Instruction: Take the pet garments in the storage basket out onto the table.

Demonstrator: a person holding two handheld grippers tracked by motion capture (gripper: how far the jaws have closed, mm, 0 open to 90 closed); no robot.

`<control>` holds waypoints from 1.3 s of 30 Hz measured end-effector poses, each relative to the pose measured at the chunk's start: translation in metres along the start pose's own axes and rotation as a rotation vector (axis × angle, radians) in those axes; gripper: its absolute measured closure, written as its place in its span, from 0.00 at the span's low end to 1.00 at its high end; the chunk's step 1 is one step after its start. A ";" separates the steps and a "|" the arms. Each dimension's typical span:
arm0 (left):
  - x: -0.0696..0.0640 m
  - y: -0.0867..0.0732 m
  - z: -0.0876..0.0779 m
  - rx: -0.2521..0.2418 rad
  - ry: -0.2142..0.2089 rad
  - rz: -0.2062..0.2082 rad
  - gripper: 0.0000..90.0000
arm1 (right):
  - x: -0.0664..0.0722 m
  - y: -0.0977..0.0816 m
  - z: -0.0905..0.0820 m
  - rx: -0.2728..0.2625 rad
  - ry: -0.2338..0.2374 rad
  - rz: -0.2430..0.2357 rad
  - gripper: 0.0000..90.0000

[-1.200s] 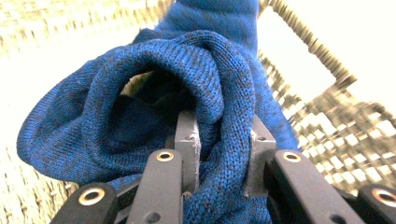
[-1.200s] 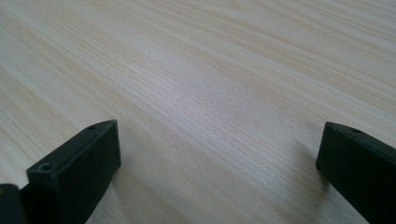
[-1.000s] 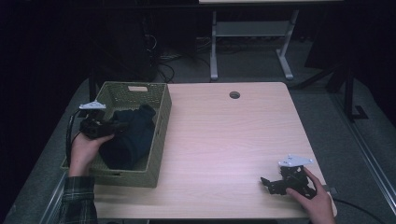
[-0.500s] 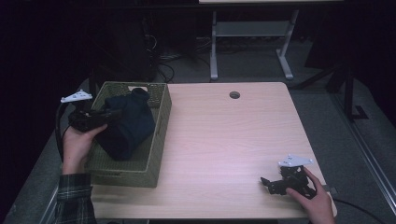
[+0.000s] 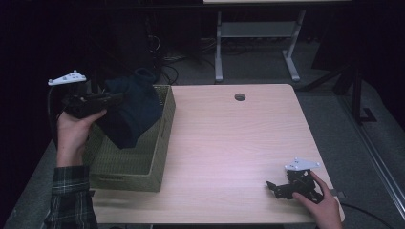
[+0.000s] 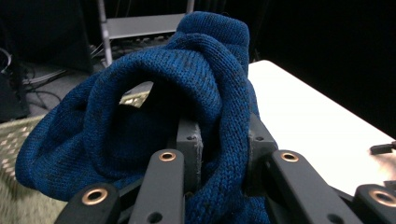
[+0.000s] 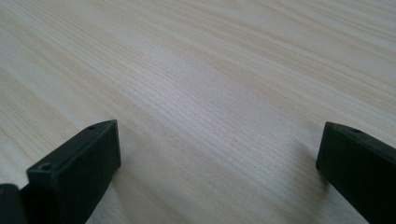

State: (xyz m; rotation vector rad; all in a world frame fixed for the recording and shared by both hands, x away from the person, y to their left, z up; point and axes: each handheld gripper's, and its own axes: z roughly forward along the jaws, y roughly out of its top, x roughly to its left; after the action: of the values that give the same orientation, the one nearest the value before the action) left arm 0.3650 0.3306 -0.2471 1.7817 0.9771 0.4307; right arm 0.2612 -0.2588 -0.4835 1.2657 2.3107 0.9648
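A dark blue knitted garment (image 5: 131,112) hangs bunched above the green woven basket (image 5: 157,143) at the table's left edge. My left gripper (image 5: 114,99) is shut on a fold of it and holds it up over the basket's back left part. In the left gripper view the blue knit (image 6: 187,88) is pinched between the two pads and bulges up over them. My right gripper (image 5: 273,187) rests low on the table near the front right corner. In the right gripper view its jaws stand wide apart over bare wood (image 7: 210,107), with nothing between them.
The light wooden table (image 5: 239,138) has a round cable hole (image 5: 239,97) near its back edge. A metal frame of another table (image 5: 258,38) stands on the floor behind. Cables lie on the floor behind the basket.
My left gripper has risen with the blue garment, lifting it out of the basket until most of it hangs above the rim. The right gripper has stayed where it was.
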 end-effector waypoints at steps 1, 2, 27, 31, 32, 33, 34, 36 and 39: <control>-0.002 0.002 0.000 -0.005 -0.002 0.001 0.82 | 0.000 0.000 0.000 0.000 0.000 -0.001 0.00; -0.004 0.005 0.000 -0.006 -0.006 0.006 0.82 | 0.000 0.000 0.000 0.000 0.000 -0.001 0.00; -0.066 0.041 0.057 -0.034 -0.195 0.084 0.82 | 0.000 0.000 0.000 0.000 0.001 0.001 0.00; -0.083 0.040 0.077 -0.019 -0.239 0.098 0.82 | 0.000 0.000 0.000 0.001 0.001 0.000 0.00; -0.086 0.040 0.081 -0.015 -0.249 0.102 0.82 | 0.000 0.000 0.000 0.001 0.001 0.000 0.00; -0.086 0.040 0.081 -0.015 -0.249 0.102 0.82 | 0.000 0.000 0.000 0.001 0.001 0.000 0.00; -0.090 0.040 0.085 -0.010 -0.256 0.105 0.82 | 0.000 0.000 0.000 0.000 0.000 -0.002 0.00; -0.098 0.037 0.097 0.004 -0.277 0.109 0.82 | 0.000 0.000 0.000 -0.001 0.000 -0.004 0.00; -0.103 0.035 0.105 0.007 -0.290 0.110 0.82 | 0.000 0.000 0.000 -0.001 0.000 -0.003 0.00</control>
State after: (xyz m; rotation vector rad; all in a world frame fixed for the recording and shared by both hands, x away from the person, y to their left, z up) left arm 0.3876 0.1810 -0.2445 1.8482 0.6804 0.2278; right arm 0.2614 -0.2590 -0.4834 1.2609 2.3118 0.9649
